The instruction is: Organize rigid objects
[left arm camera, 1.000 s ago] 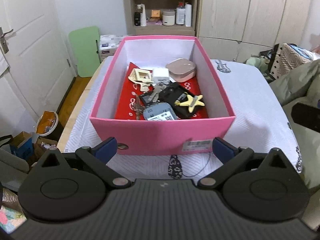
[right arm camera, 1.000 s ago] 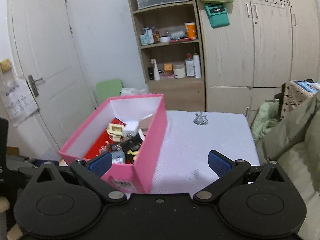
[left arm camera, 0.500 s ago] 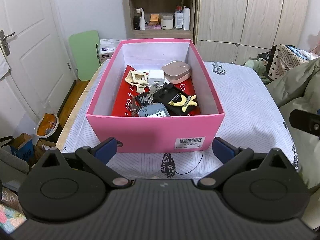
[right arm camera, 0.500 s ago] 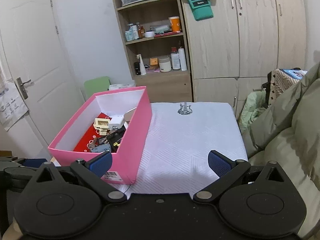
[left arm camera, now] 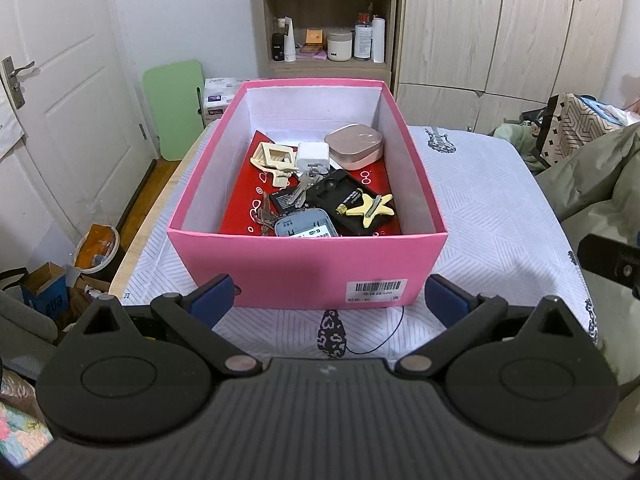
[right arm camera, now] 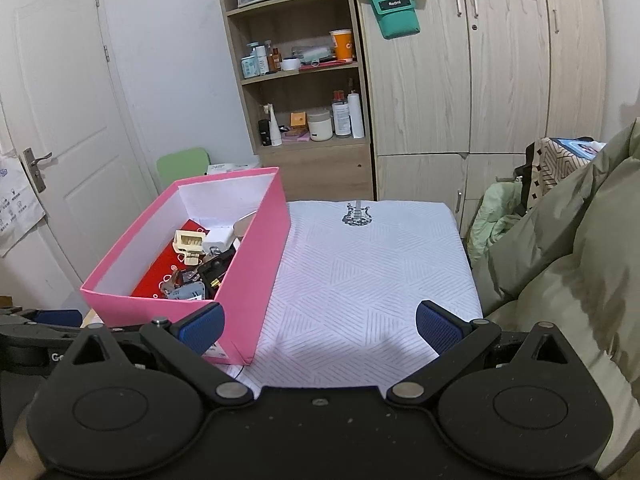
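A pink box (left arm camera: 304,268) (right arm camera: 256,264) stands on the white patterned cloth (right arm camera: 368,272). Inside it lie a rose-coloured case (left arm camera: 354,146), a white charger (left arm camera: 313,155), a cream clip (left arm camera: 272,158), keys (left arm camera: 302,190), a yellow star clip (left arm camera: 370,209) on a black case (left arm camera: 344,200), and a grey device (left arm camera: 306,227). My left gripper (left arm camera: 326,300) is open and empty, level with the box's near wall. My right gripper (right arm camera: 318,324) is open and empty to the right of the box, over bare cloth.
A leopard-print tag on a thin black cord (left arm camera: 328,332) lies on the cloth in front of the box. Olive bedding (right arm camera: 568,264) piles at the right. A shelf unit (right arm camera: 296,80) and wardrobe (right arm camera: 480,80) stand behind; a door (left arm camera: 60,100) and floor clutter (left arm camera: 92,248) are left.
Both grippers have drawn back and risen from the box, so it looks smaller and farther away. Both stay open. The things inside have not moved.
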`<action>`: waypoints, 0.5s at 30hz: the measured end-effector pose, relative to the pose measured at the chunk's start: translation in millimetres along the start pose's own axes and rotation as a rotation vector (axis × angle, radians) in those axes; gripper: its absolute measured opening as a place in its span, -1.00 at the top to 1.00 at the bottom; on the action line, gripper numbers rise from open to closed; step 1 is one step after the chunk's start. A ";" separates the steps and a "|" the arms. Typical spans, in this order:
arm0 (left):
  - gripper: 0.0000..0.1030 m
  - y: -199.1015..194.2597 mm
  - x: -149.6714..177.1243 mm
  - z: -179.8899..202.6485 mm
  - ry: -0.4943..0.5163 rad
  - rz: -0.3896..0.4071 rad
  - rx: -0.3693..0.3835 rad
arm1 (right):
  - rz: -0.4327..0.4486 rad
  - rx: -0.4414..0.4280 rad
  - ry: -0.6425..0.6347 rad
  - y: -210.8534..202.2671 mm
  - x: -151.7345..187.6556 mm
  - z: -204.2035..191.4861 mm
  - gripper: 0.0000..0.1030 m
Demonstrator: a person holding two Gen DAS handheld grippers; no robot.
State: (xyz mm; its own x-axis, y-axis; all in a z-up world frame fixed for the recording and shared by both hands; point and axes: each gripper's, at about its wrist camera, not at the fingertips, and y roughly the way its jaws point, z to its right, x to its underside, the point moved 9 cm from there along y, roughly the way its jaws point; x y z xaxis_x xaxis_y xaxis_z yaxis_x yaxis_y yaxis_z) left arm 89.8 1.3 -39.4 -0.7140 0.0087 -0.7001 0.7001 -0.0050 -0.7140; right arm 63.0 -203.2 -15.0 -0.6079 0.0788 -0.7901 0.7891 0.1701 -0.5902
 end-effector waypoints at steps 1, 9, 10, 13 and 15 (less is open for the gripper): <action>-1.00 0.1 -0.1 0.3 0.000 0.000 0.000 | 0.000 0.000 0.002 -0.1 0.1 0.5 -1.00; -1.00 0.5 -0.8 0.9 0.002 0.005 -0.003 | -0.003 0.004 0.006 1.6 0.1 3.5 -1.00; -1.00 0.3 -0.7 1.0 0.001 0.005 -0.003 | -0.005 0.006 0.005 1.9 0.4 3.6 -1.00; -1.00 0.4 -0.3 0.3 -0.002 0.004 -0.004 | -0.006 0.006 0.004 2.9 0.1 3.8 -1.00; -1.00 0.4 0.1 0.2 0.000 0.002 -0.005 | -0.007 0.004 0.005 3.5 0.4 3.5 -1.00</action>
State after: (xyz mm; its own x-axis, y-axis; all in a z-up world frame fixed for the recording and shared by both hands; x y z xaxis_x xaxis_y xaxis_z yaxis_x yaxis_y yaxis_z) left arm 90.0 1.1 -39.8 -0.7123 0.0084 -0.7018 0.7019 -0.0003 -0.7123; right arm 65.8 -206.0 -17.9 -0.6139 0.0823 -0.7851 0.7851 0.1666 -0.5965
